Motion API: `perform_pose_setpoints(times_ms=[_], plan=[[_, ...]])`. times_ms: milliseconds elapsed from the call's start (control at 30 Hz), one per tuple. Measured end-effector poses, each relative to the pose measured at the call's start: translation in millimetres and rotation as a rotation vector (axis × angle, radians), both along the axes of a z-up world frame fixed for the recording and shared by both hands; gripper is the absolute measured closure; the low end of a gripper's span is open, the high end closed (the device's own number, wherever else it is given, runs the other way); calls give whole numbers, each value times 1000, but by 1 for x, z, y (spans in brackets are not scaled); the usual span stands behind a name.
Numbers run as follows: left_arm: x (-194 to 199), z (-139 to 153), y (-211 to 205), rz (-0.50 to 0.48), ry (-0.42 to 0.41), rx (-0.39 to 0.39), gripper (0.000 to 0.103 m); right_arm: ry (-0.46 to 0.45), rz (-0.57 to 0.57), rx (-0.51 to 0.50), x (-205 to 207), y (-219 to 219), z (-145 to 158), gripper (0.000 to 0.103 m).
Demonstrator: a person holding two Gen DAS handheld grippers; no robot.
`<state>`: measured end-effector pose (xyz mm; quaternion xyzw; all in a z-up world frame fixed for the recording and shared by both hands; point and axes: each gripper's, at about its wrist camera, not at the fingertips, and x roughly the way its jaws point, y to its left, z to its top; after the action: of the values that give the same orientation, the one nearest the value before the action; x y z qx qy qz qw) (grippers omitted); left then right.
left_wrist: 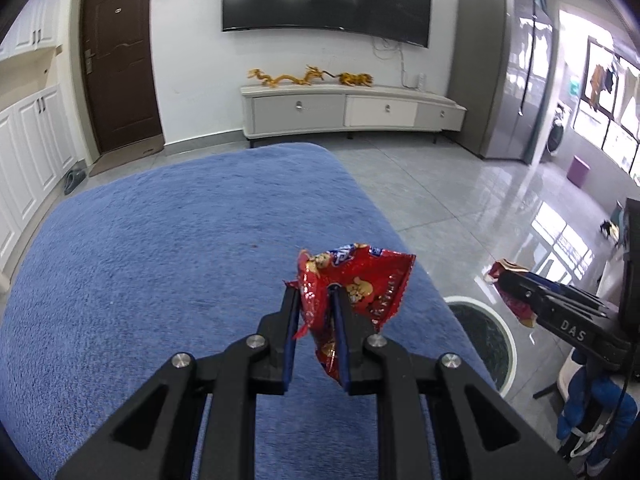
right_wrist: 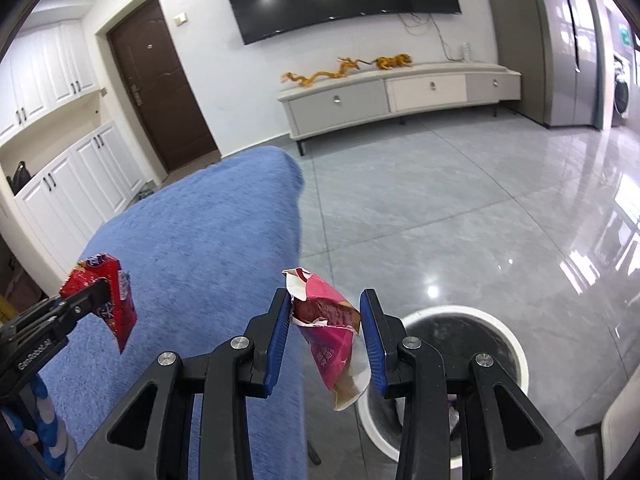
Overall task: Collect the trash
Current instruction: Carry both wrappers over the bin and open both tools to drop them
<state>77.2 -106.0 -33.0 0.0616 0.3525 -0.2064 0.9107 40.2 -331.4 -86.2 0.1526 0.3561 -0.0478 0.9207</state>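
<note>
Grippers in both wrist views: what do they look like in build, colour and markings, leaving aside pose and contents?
Both are matte black plastic linkages with triangular cut-outs and silver pivot bolts, ending in two fingers faced with ribbed blue pads. The left gripper carries white "GenRobot.AI" lettering on its side, seen from the right wrist view; the right gripper carries "DAS", seen from the left wrist view. No sleeves or hands show.
</note>
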Motion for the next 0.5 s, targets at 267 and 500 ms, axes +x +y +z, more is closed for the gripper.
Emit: perform_pose_setpoints(times_ms=[267,500], plan=[[-12,-12,-50,-107,21,61,87,53,-84,48,-13,-37,-29,67],[-15,-21,-111,-226,43,99,86,101,-152,75,-20,-73,-51,67]])
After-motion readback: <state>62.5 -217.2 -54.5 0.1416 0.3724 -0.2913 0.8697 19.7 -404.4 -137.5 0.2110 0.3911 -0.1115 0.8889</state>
